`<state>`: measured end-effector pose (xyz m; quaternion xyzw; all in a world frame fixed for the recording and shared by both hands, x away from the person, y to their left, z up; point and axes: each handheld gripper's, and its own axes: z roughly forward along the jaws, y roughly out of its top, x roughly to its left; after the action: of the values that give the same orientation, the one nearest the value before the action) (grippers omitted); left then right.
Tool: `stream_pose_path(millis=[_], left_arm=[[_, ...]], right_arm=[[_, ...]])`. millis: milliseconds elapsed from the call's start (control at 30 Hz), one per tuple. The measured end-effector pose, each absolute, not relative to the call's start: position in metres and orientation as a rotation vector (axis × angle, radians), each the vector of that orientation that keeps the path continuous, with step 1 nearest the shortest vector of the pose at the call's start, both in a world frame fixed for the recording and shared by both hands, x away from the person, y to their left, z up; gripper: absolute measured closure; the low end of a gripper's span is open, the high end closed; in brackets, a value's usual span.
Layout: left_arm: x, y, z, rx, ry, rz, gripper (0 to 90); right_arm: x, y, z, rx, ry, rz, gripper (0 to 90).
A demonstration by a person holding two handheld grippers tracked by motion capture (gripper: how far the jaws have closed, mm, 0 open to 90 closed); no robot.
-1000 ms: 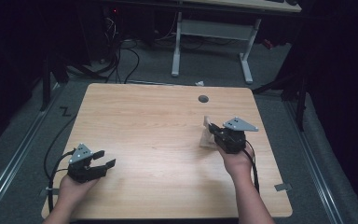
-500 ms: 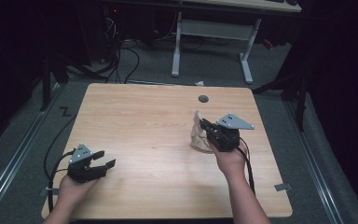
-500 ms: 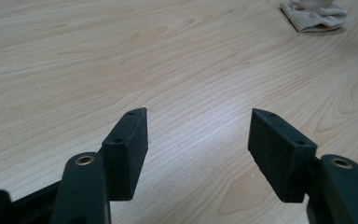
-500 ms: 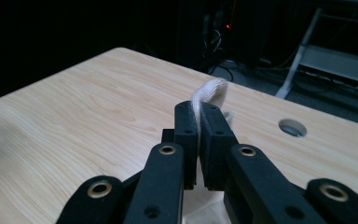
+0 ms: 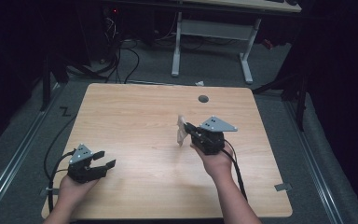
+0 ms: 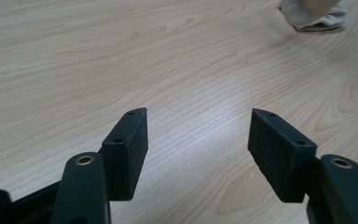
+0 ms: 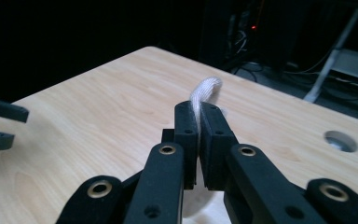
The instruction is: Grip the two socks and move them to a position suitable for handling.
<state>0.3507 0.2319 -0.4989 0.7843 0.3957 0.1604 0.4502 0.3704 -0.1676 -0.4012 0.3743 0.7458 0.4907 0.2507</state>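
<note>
Smooth pale wood-grain table [image 5: 135,112]; soft ribbed off-white cloth [image 7: 204,93]; matt black gripper pads [image 6: 128,149].

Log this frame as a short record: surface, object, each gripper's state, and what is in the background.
surface: light wooden table with a round cable hole near its far edge
object: pale cloth, partly lifted, lower end touching the table
right gripper: shut on the cloth, which sticks up between its fingers
left gripper: open, nothing between its fingers, low over the near left part of the table
hands: one hand holds the right gripper, the other the left
background: dark room, white desk frame, cables on the floor
</note>
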Motion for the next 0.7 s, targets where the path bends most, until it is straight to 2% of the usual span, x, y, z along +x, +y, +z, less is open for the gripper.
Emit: stream_pose_path(millis=[200, 467, 633, 667, 700], left_arm=[[0.351, 0.231, -0.499, 1.938, 0.977, 0.394, 38.2], [0.352, 0.232, -0.5, 1.942, 0.981, 0.388, 38.2], [0.351, 0.232, -0.5, 1.942, 0.978, 0.39, 38.2], [0.351, 0.232, -0.5, 1.943, 0.977, 0.39, 38.2], [0.351, 0.232, -0.5, 1.943, 0.977, 0.39, 38.2]], right_arm=[[0.369, -0.143, -0.41, 0.98, 2.082, 1.374, 86.8], [0.353, -0.087, -0.413, 0.861, 2.173, 1.516, 86.7], [0.352, -0.089, -0.426, 0.891, 2.197, 1.469, 86.6], [0.355, -0.101, -0.44, 0.955, 2.206, 1.416, 86.6], [0.355, -0.101, -0.44, 0.955, 2.206, 1.416, 86.6]])
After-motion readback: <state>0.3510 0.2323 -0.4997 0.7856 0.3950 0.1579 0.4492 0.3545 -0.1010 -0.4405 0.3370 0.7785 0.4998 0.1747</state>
